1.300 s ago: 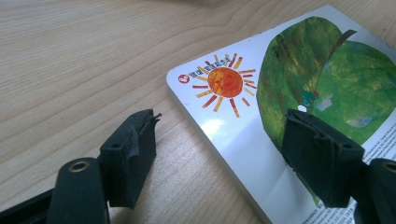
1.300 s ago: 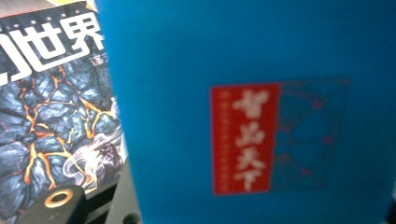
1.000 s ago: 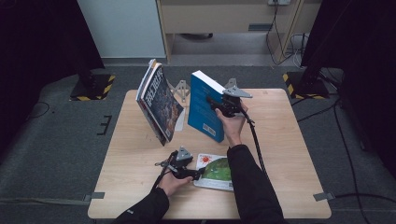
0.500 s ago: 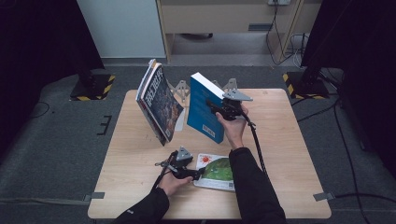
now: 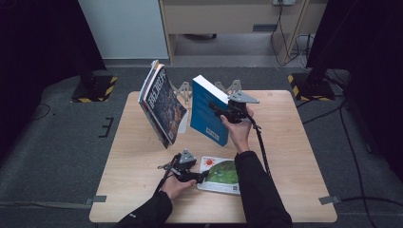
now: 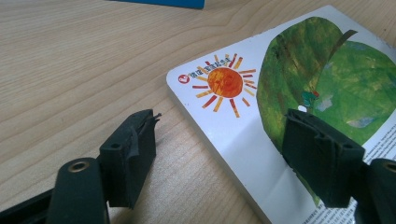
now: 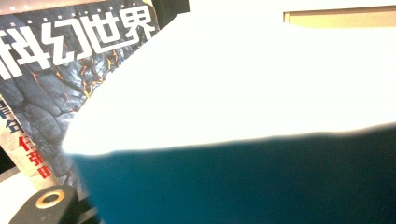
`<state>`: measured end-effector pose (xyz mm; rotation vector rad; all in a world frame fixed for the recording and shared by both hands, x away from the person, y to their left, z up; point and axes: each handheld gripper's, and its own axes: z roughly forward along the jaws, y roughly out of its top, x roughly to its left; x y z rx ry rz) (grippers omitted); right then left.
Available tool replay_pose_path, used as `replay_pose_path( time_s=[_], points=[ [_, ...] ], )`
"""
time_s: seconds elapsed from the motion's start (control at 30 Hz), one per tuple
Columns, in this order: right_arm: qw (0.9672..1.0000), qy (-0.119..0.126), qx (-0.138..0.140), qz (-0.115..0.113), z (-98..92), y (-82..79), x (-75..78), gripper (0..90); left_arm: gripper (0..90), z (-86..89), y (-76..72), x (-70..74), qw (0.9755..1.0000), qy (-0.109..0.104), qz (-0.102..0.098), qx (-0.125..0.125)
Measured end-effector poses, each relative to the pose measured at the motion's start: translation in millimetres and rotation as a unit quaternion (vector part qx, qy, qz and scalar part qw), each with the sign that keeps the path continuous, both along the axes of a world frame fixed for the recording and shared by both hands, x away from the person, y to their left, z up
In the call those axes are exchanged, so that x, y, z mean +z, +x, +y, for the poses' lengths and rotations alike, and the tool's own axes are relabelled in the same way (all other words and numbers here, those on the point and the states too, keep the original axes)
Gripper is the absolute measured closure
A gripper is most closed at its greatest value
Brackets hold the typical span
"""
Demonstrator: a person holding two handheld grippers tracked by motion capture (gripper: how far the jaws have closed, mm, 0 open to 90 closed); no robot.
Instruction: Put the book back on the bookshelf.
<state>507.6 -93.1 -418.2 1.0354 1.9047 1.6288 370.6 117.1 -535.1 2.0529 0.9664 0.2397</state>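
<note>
At the near edge of the table (image 5: pixel 142 190), parks the left gripper (image 6: pixel 219 126) with jaws spread and gripping nothing, one pad over bare wood, the other poised above the cover of the picture book (image 6: pixel 233 79) (sun and green leaf on white), which lies flat. No shift here from a second ago.

Farther in, props the blue book (image 5: pixel 206 111) upright at mid-table with the right gripper (image 5: pixel 219 110), clamped at its upper edge. Has just been easing those jaws apart a little, with the book between them and seemingly pinched all the same, though cannot confirm pad contact from the right gripper view, all glare and blue cover. Stands the book much where it stood a second ago, tilted toward the dark magazines (image 5: pixel 164 107) leaning just to its left, a gap between.

Points, by this reading, to a release about to come: blue book close to its place beside the stack, picture book next in line. Risks a topple if let go before the lean finds support.

Behind, at the far edge, grey metal bookends (image 5: pixel 182 89).
</note>
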Motion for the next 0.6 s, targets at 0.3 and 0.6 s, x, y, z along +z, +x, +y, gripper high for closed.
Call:
replay_pose_path(
  time_s=[0.3,0.6],
  points=[
    [0.9993,-0.028,-0.026,-0.004,7.4,-0.3,4.8,60.8,24.8,-0.1,0.0,0.0,1.0000,0.000,0.000,0.000],
    [0.9980,0.024,-0.058,0.012,14.5,12.7,11.5,61.4,24.8,-0.1,0.0,0.0,1.0000,0.000,0.000,0.000]
  ],
)
